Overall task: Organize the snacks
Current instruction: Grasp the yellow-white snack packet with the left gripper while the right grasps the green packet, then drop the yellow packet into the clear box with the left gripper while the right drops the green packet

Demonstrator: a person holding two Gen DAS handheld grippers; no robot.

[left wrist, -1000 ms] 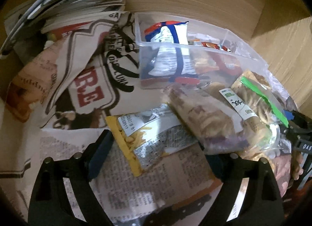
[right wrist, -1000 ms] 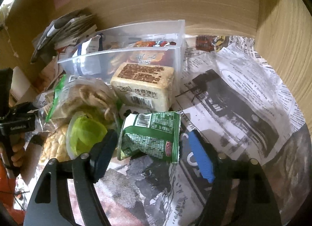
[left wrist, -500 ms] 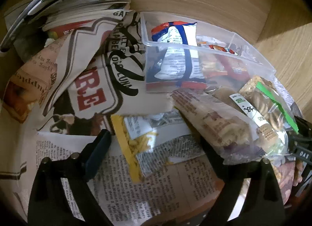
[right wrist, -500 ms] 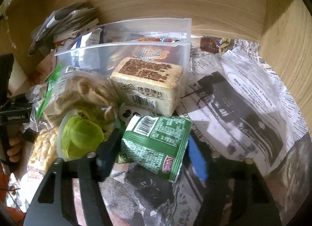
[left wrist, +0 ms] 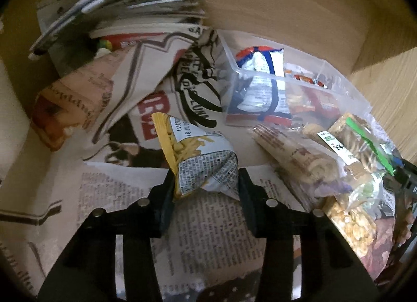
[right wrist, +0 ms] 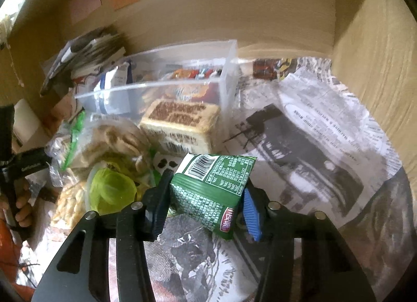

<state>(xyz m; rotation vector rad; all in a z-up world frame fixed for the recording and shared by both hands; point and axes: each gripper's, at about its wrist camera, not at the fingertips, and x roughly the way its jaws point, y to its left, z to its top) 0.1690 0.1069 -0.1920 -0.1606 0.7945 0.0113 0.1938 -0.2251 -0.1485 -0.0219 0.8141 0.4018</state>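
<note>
the left gripper (left wrist: 206,184) was seen with its jaws just closed in, pinching a crinkled yellow packet (left wrist: 192,153) printed with fries, its foil end creased between the black pads. the right gripper (right wrist: 206,197) had likewise just narrowed and was clamped on a puffy green packet (right wrist: 212,187), glossy and barcoded. a clear rigid plastic bin (right wrist: 166,85) was found at twelve o'clock from the green packet, already filled with wrapped snacks. a tan block-shaped pack (right wrist: 179,124) was leaned against its front wall. soft transparent bags of biscuits (left wrist: 346,150) were heaped at three o'clock from the yellow packet. rumpled newspaper (right wrist: 312,140) was spread underneath everything.
</note>
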